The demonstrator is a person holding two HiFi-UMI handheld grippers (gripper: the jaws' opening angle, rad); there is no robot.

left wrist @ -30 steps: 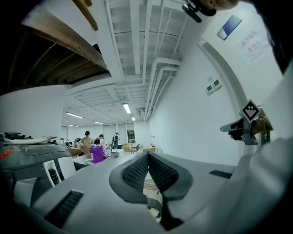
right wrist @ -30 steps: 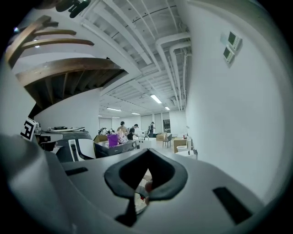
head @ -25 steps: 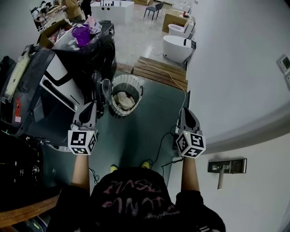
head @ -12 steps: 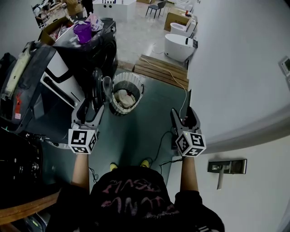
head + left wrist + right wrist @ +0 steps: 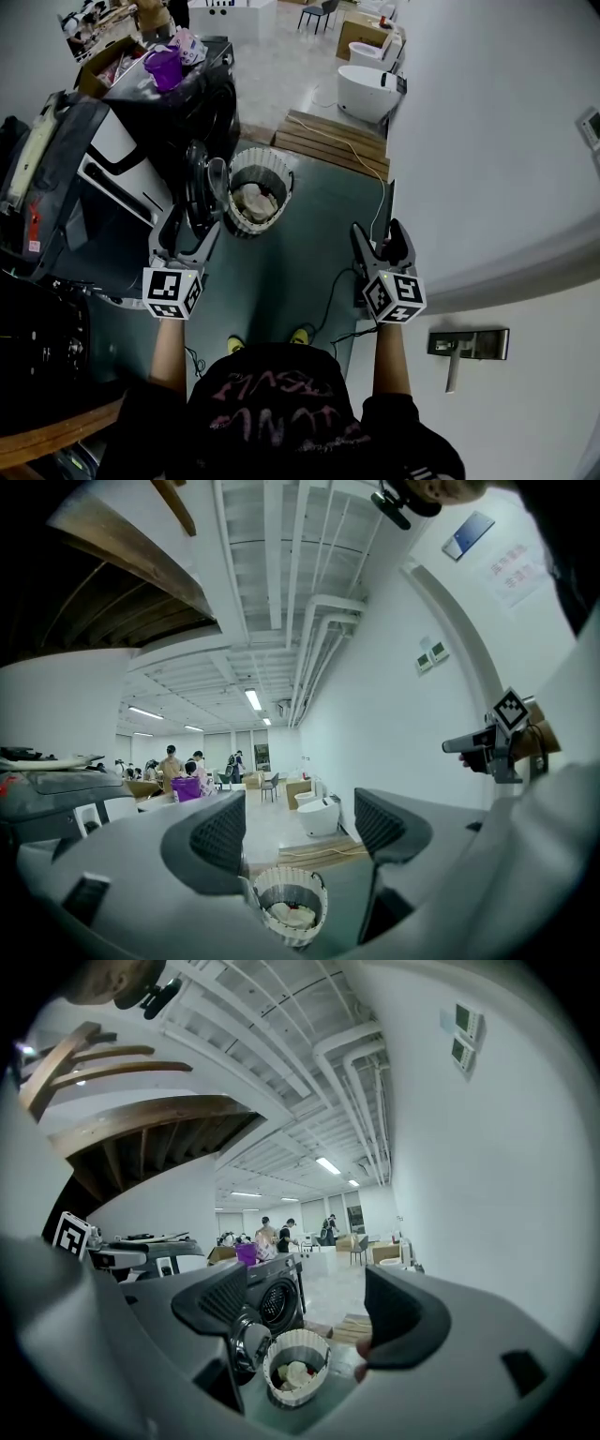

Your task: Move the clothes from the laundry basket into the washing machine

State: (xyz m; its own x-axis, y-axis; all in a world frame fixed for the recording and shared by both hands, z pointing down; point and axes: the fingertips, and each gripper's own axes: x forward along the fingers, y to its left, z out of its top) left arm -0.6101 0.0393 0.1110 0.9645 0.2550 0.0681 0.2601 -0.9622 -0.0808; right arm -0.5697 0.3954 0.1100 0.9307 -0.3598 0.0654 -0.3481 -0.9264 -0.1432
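Ahead on grey-green floor [image 5: 281,281]: white ribbed laundry basket [image 5: 246,223], clothes [image 5: 255,202] heaped inside, just beside open round door [image 5: 199,180] of dark washing machine [image 5: 211,105]. Purple tub [image 5: 164,67] + clutter on machine top. Beyond basket: wood pallet [image 5: 328,145], then white toilet [image 5: 367,92]. Thin cable [image 5: 377,202] trailing over floor nr right wall [image 5: 487,141]. Open floor only btwn grippers and basket, well apart. Left gripper [image 5: 192,230] + right gripper [image 5: 378,239]: held level, jaws wide and opening, empty; basket visible thru gap in both gripper views. Vs 1 s ago: jaws then together, now parted; hands abt same spot, basket unmoved. Room: big open hall, white walls, exposed pipes [image 5: 309,649] + strip lights [image 5: 253,698] overhead, ppl [image 5: 172,761] standing far back.
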